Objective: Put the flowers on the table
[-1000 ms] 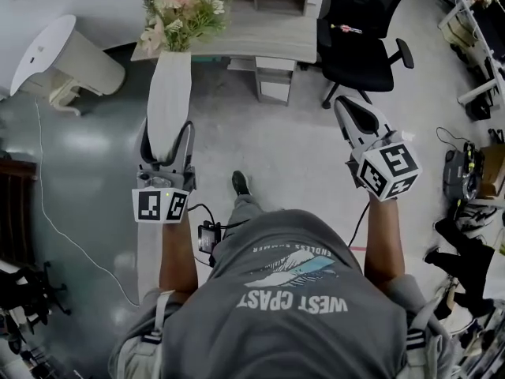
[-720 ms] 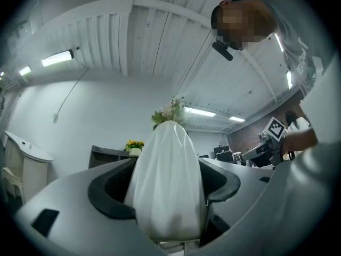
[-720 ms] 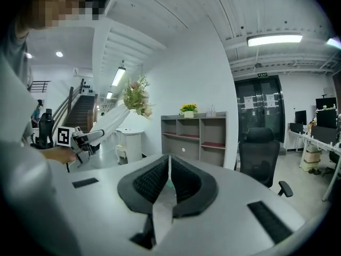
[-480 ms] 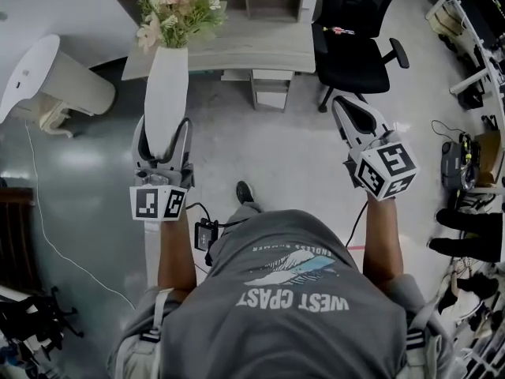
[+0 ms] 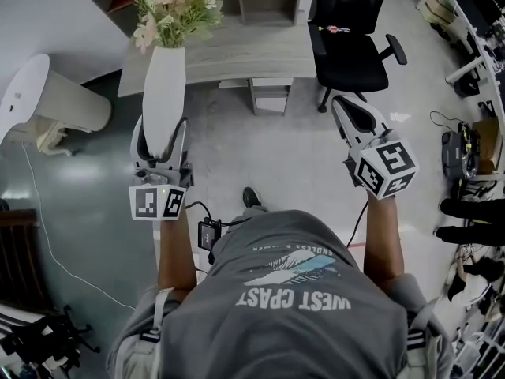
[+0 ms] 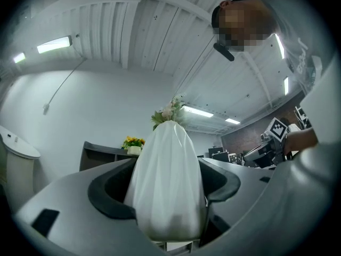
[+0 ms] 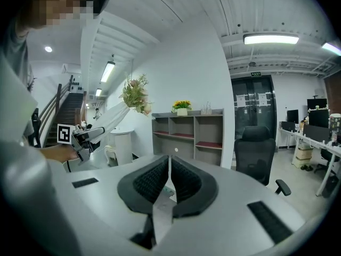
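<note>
A tall white vase (image 5: 164, 93) with pink and white flowers (image 5: 177, 5) is carried above the floor, its bouquet overlapping the near edge of the grey table (image 5: 245, 54). My left gripper (image 5: 161, 131) is shut on the vase's lower part. In the left gripper view the vase (image 6: 168, 180) fills the gap between the dark jaw pads, with the flowers (image 6: 169, 111) at its top. My right gripper (image 5: 346, 103) is held out over the floor to the right, shut and empty; in its own view the right gripper (image 7: 169, 167) has its ribbed pads pressed together.
A black office chair (image 5: 349, 42) stands at the table's right end. A white round pedestal (image 5: 47, 93) sits to the left, and a cable (image 5: 47, 235) runs over the floor. An open shelf unit (image 7: 186, 135) carries a pot of yellow flowers (image 7: 182, 106). Bags and gear (image 5: 465, 164) lie at the right.
The person has stepped forward: the table, chair and pedestal have slid down in the head view. Both grippers keep their pose, and the vase stays in the left one.
</note>
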Demonstrator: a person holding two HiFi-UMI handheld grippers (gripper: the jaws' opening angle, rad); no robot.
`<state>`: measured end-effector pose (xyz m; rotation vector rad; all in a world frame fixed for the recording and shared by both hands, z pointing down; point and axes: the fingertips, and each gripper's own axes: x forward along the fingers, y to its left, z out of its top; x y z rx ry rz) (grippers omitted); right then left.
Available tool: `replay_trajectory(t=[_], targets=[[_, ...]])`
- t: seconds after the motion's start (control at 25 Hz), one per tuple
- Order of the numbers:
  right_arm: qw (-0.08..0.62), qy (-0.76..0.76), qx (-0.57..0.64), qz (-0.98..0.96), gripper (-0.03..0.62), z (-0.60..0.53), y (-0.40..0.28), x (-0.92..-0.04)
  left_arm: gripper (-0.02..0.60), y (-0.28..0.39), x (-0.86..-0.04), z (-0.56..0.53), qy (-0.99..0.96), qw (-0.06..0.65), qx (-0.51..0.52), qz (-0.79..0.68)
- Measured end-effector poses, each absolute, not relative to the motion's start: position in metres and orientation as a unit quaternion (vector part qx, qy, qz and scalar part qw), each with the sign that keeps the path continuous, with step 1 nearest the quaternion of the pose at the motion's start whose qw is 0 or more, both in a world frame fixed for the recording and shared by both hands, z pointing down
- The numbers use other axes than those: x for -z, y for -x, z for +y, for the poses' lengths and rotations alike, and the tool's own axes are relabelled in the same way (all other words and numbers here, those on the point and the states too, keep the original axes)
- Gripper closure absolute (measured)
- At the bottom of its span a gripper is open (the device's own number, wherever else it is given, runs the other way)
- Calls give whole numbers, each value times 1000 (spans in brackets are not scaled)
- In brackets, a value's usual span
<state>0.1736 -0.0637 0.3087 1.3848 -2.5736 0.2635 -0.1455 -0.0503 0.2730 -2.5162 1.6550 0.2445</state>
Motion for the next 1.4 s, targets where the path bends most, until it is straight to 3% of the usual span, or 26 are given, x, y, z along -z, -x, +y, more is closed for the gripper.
replay_trajectory(t=[0.4, 1.4], targets=[[108, -506, -91, -851, 559, -95, -137, -293, 239, 184, -263, -108, 852, 50, -89, 513], [97, -483, -81, -867, 554, -128, -114, -312, 239, 185, -274, -119, 852, 71, -108, 507]])
